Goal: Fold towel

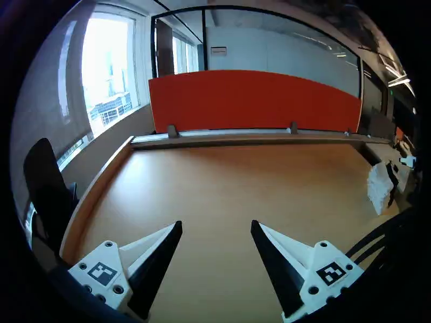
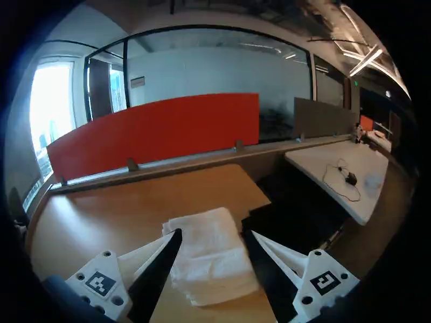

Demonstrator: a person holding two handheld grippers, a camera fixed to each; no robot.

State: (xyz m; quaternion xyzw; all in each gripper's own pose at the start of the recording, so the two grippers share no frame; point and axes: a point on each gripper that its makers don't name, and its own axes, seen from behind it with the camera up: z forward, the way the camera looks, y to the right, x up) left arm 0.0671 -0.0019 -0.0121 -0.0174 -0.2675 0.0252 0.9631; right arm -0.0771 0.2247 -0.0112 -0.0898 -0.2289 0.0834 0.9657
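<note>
the white folded terry towel (image 2: 210,253), laid by the right edge of the light wooden desk (image 2: 108,215), could be nudged off it, or only its top layer pinched. the right gripper (image 2: 215,232) is poised over it, wide open and empty; the left gripper (image 1: 216,222) is held over bare desk, likewise open and empty.

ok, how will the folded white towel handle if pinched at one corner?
Likely floppy: the towel lies in soft stacked layers, so a corner pinch would probably lift only the top ones. Its nubby surface looks grippy, not slippery. Near the desk edge, a push might slide it off.
</note>
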